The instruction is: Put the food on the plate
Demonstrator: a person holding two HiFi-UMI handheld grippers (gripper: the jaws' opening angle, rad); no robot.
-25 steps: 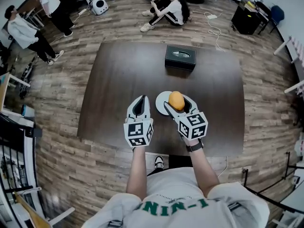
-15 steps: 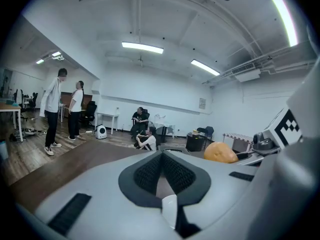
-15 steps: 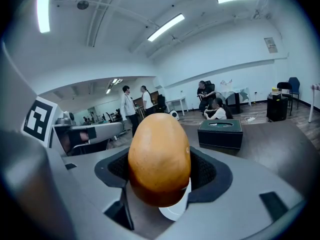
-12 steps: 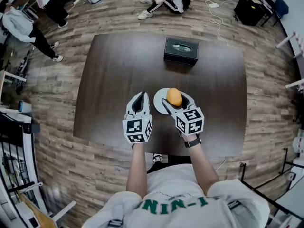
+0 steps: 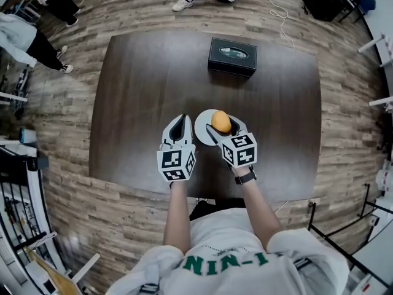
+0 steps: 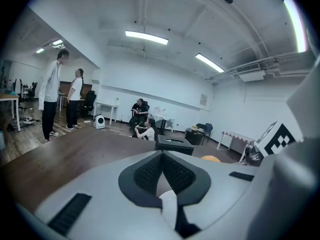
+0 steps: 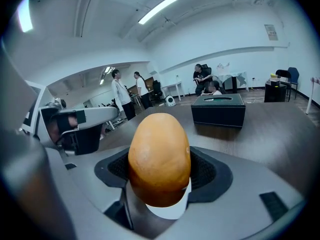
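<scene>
An orange, egg-shaped piece of food [image 5: 221, 121] sits between the jaws of my right gripper [image 5: 222, 128], which is shut on it over the right half of a white plate [image 5: 204, 128]. The right gripper view shows the food [image 7: 160, 154] upright between the dark pads, with a sliver of the plate [image 7: 167, 211] under it. I cannot tell whether the food touches the plate. My left gripper [image 5: 180, 120] hovers just left of the plate, shut and holding nothing. In the left gripper view its tips [image 6: 161, 156] meet.
A black box [image 5: 231, 56] stands at the far side of the dark brown table [image 5: 135, 103]; the same box [image 7: 218, 110] lies straight ahead in the right gripper view. People stand and sit on the wooden floor beyond the table.
The head view has shifted, so the table sits higher in the picture. Both grippers keep their places by the plate, and the food stays in the right jaws.
</scene>
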